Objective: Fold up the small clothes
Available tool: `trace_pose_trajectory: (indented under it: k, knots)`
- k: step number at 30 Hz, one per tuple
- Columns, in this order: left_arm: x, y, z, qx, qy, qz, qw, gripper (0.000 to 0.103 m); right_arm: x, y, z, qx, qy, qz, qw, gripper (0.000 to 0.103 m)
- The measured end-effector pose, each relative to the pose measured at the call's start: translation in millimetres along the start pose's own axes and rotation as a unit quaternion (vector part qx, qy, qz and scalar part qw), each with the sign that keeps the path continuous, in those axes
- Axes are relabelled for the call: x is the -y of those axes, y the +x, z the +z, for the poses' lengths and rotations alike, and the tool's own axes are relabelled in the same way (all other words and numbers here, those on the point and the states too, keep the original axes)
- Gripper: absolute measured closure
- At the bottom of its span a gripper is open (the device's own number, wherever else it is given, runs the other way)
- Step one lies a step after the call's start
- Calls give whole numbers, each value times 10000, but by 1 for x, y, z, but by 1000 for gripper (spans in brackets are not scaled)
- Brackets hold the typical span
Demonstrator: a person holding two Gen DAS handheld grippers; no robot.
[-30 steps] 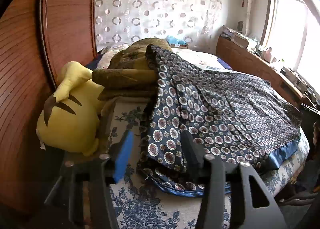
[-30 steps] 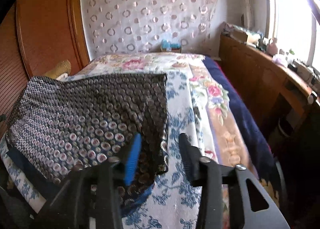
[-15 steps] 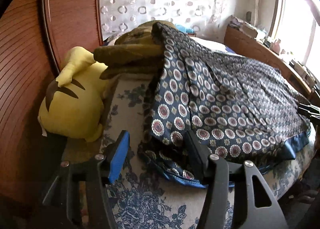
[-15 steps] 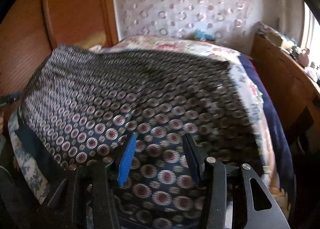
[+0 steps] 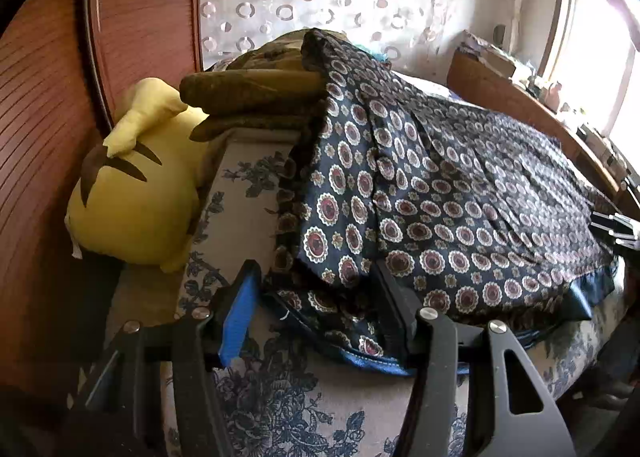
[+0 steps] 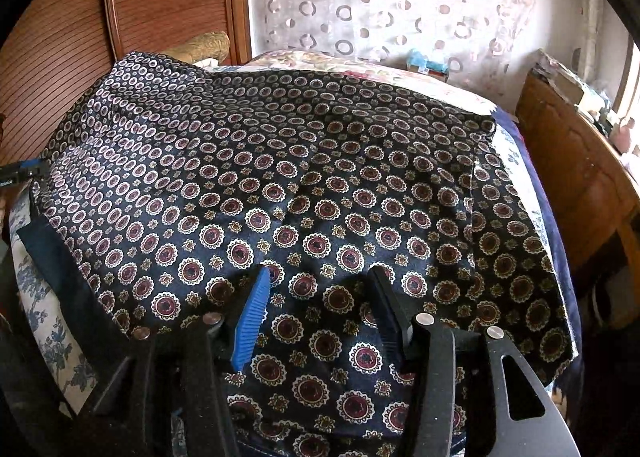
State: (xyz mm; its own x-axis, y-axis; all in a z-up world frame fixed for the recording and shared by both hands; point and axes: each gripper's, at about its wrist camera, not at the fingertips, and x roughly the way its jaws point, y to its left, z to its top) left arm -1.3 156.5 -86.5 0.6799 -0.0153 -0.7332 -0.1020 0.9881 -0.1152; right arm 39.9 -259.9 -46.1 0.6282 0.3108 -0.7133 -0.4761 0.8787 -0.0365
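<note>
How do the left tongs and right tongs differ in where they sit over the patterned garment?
The left tongs straddle the patterned garment's bunched corner edge, floral sheet beside them. The right tongs hang over its flat middle, cloth all around. Both stand open, gripping nothing.

The dark medallion-patterned cloth [image 6: 320, 185] hides most of the floral bed [image 6: 44, 321]. The yellow plush toy [image 5: 132, 201] is partly covered by olive folded blankets [image 5: 256, 97]. Items on the wooden sideboard [image 5: 520, 97] are too small to tell.
</note>
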Motion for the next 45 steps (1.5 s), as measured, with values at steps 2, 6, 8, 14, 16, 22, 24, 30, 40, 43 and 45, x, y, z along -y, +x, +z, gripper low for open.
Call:
trace_pose_trajectory:
  k: [2,6,8,14,16,22,24,30,40,43,45]
  knots:
    - [-1,-1,2,34,-54,-2,10000,45,-2,-1,-1,4,-10,10,10000,48]
    - [-3,0,4,58,-134,-24,9999,51,1,-5,-3,7,0,24,10000,45]
    - [-4,2,6,56,-130,-39,9999,54,1,-6,-3,6,3,33,10000,44]
    - [-4,6,8,-2,-159,-82,9998,58,0,-5,-3,5,7,32,10000,42]
    - [-3,6,8,5,-130,-55,9999,58,0,-5,-3,5,8,29,10000,41]
    - [0,4,8,34,-118,-278,9995,88,-1,-4,-3,5,12,39,10000,40]
    - [4,-1,10,124,-34,-387,9992,95,-2,-4,-3,6,16,40,10000,40]
    - [31,-22,26,473,306,-524,9970,97,-2,-4,-3,6,17,49,10000,39]
    - [95,-56,82,1186,920,-1155,9819,98,-4,-4,-5,8,24,66,10000,38]
    - [120,-58,96,1301,1162,-1278,9763,98,-4,-4,-5,8,26,70,10000,38]
    - [137,-58,102,1340,1285,-1354,9732,98,-3,-4,-5,7,24,73,10000,38]
